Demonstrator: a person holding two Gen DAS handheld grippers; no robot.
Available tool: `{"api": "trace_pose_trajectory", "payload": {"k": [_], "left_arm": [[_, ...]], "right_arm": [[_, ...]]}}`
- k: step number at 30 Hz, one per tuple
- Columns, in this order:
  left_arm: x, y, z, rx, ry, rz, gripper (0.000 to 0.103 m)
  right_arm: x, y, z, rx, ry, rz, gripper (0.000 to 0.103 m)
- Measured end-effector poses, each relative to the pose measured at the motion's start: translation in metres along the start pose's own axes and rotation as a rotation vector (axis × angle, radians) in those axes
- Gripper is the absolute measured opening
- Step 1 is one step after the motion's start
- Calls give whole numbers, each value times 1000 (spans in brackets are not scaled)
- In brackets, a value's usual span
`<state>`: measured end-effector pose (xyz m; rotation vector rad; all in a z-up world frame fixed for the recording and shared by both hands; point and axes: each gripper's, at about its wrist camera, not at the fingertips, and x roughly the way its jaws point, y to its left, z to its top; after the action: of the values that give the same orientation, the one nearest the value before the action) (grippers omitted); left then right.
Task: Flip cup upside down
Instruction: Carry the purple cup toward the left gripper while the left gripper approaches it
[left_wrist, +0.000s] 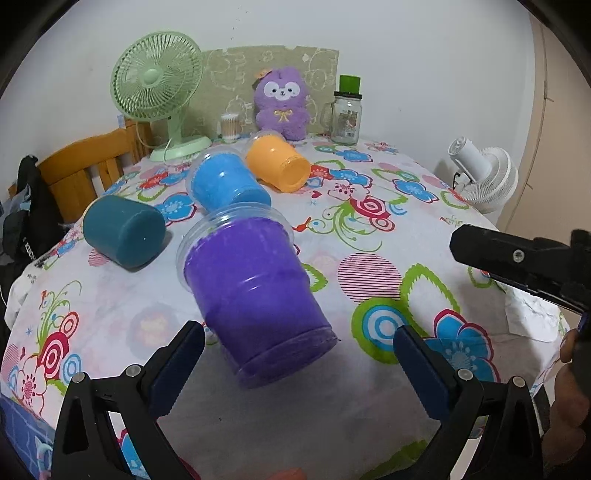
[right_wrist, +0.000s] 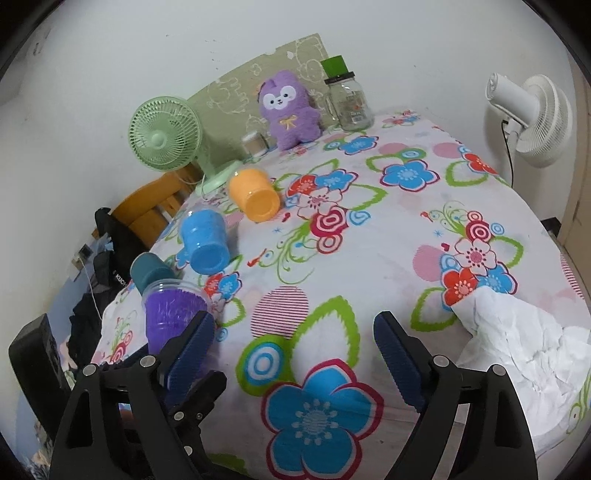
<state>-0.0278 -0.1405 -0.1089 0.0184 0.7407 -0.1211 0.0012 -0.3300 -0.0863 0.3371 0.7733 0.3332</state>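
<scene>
**Ana:** Left wrist view is showing the left gripper (left_wrist: 299, 347) spread wide, its 2 blue pads flanking the base of the purple cup (left_wrist: 255, 295) without touching it. She is judging that the approach step is under way, with no grasp made.

**Ben:** Where is the cup lying?

**Ana:** It is lying on its side near the front-left corner of the table (left_wrist: 388, 240), base pointing toward the gripper, clear-rimmed mouth pointing away toward the blue cup (left_wrist: 225, 182). The teal cup (left_wrist: 123, 230) is sitting by the left edge and the orange cup (left_wrist: 279, 162) nearer the back; all 4 are tipped over.

**Ben:** And the other tool?

**Ana:** The right gripper (right_wrist: 293, 347) is hanging open over bare cloth near the front edge, holding nothing, well apart from the purple cup.

**Ben:** Next move?

**Ana:** Probably sliding forward so the pads are bracketing the cup's wall, closing, then lifting and rotating until the mouth is facing down.
</scene>
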Motion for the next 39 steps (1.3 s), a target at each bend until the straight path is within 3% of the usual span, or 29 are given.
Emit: {"api": "trace_pose_trajectory", "payload": {"k": [6,15,20,22,30,32,34,35,38,39], "left_arm": [[-2,-4,-3,42,-68,46,100],[-3,0,1,51,-92,34,71],[-6,2,1,49,-103,31,65],[-7,2,3,52,-101,28,58],[-8,3,8,62,-100,28,58],[-4,2,5,68,-84,35,65],[-1,0,2,71,-67,25,89],[-1,0,1,72,-69,23,93],[-1,-6,1,99,-87,35,94],[0,-7,1,110,-89,37,89]], "right_arm": [[5,-2,-2,-11,12,-1,90],[13,1,-2,-20,33,2,90],[16,4,-1,-21,38,6,90],[16,5,-1,-24,39,8,90],[18,8,-1,-27,43,15,90],[18,8,-1,-30,44,13,90],[17,7,-2,-31,44,9,90],[18,6,-2,-31,44,8,90],[18,4,-2,-27,47,7,90],[19,4,-2,-26,48,5,90]]}}
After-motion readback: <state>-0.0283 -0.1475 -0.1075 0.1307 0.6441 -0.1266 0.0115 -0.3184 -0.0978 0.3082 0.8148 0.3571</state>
